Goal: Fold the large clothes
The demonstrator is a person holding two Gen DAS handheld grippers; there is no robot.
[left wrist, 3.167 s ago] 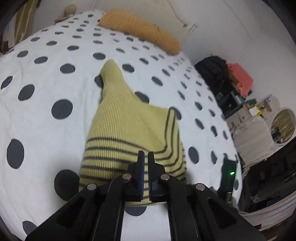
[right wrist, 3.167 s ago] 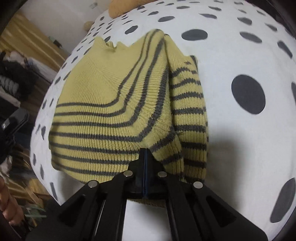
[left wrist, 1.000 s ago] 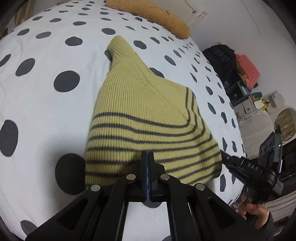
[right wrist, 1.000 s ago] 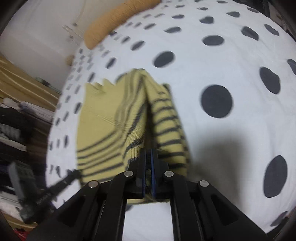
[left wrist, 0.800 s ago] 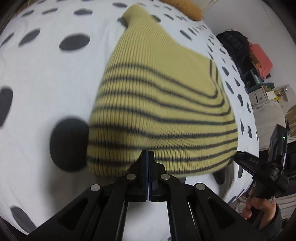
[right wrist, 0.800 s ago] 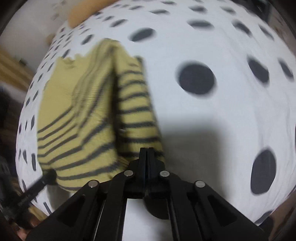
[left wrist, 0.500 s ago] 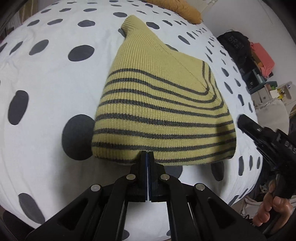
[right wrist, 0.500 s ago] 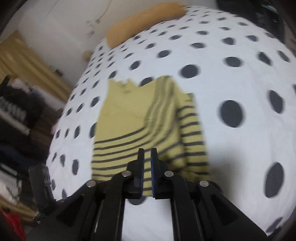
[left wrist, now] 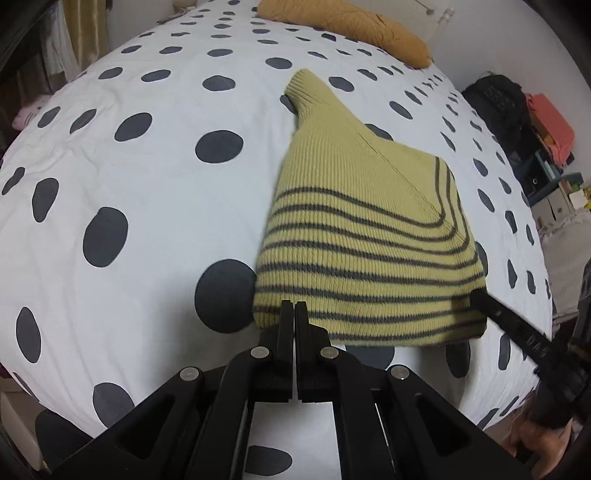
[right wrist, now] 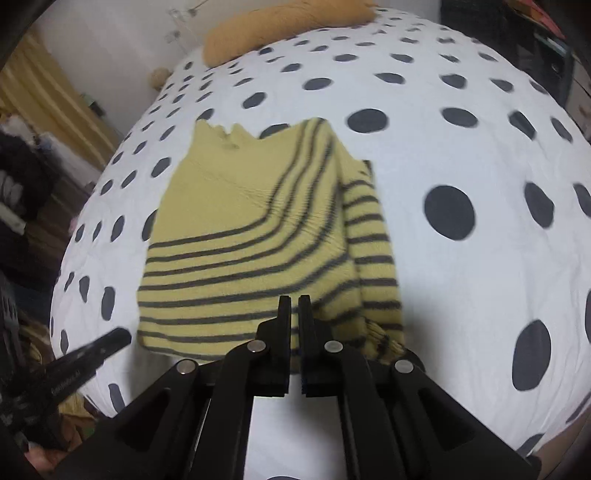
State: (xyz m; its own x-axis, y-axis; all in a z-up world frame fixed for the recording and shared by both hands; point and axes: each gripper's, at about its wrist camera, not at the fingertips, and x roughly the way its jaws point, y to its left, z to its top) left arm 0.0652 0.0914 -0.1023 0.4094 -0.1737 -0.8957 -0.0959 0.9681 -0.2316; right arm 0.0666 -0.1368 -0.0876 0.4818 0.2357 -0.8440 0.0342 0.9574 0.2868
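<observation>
Sweater lies folded on bed; left gripper and right gripper hover together, empty, fold apparently done

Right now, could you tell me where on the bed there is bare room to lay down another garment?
The bedspread lies bare left of the sweater in the left view, up to the orange pillow. In the right view it is bare right of the sweater too. It is crowded at the near edge, where both tongs meet the sweater's hem.

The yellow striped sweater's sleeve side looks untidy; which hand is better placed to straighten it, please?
Probably the right. The right gripper sits beside the folded sleeve bunched at the sweater's near corner; the left gripper is at the opposite corner.
</observation>
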